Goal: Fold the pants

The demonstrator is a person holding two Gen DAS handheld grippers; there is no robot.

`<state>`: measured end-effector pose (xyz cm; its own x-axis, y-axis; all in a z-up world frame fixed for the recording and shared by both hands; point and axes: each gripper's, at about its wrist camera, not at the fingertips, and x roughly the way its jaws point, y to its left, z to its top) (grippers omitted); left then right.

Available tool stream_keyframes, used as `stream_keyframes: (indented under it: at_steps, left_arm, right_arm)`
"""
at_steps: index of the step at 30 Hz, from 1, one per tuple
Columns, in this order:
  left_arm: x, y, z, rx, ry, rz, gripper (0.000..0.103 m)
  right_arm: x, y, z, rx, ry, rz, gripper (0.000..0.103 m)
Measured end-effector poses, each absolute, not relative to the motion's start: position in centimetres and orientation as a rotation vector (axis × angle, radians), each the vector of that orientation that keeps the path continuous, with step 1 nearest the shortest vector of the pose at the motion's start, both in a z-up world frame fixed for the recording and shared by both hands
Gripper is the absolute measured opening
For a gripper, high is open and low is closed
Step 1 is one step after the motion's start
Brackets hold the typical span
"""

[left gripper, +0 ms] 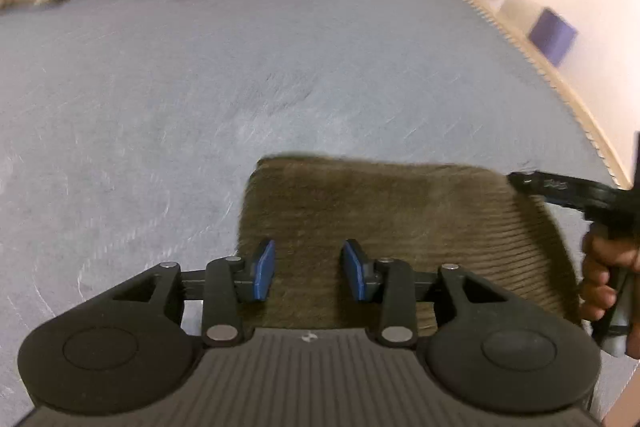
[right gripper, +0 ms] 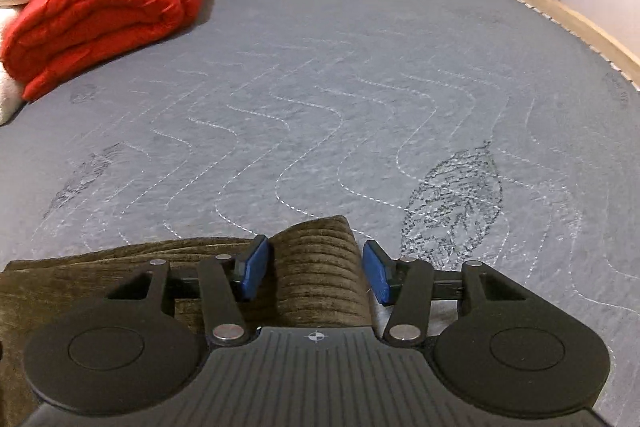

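While both jaws stand spread, the folded pants [right gripper: 316, 267], long axis leftward, are straddled by the right gripper [right gripper: 316, 273] on the mattress [right gripper: 320, 87].

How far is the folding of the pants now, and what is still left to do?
Mostly done, it seems: the pants lie as a compact folded rectangle on the blanket. In hand: the left claw hovers open over them, and the right claw stands open around a raised fold at their edge. Left: perhaps flattening that fold, then drawing back.
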<state>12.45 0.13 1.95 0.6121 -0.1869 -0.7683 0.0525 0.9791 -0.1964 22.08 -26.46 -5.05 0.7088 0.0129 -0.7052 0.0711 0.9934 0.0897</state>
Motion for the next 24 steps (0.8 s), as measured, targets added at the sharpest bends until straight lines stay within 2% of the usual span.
stream_keyframes:
  at_steps: [5, 10, 13, 17, 20, 22, 24]
  left_arm:
    - [9.4, -1.6, 5.1, -0.043, 0.798, -0.229, 0.042]
    - [9.1, -1.2, 1.7, 0.052, 0.921, -0.256, 0.042]
    - [8.7, -1.3, -0.8, 0.148, 0.948, -0.274, 0.047]
    - [8.0, -1.5, 1.9, 0.103, 0.918, -0.264, 0.046]
    - [6.7, -2.8, 2.5, 0.134, 0.903, -0.365, 0.047]
    - [6.8, -3.5, -0.4, 0.212, 0.991, -0.352, 0.048]
    - [5.9, -4.3, -0.7, 0.286, 0.949, -0.334, 0.048]
  right_arm:
    - [18.7, -25.8, -1.4, 0.05, 0.699, 0.02, 0.055]
    - [12.1, -25.1, 1.2, -0.047, 0.652, 0.143, 0.063]
    - [8.9, -24.4, 0.1, -0.133, 0.712, 0.241, 0.069]
    - [7.0, -23.6, -4.5, -0.324, 0.889, 0.232, 0.071]
    - [6.2, -24.6, -3.9, -0.263, 0.859, 0.227, 0.071]
    - [6.5, -24.9, -4.6, -0.274, 0.885, 0.19, 0.071]
    - [6.6, -25.4, -5.3, -0.237, 0.919, 0.174, 0.078]
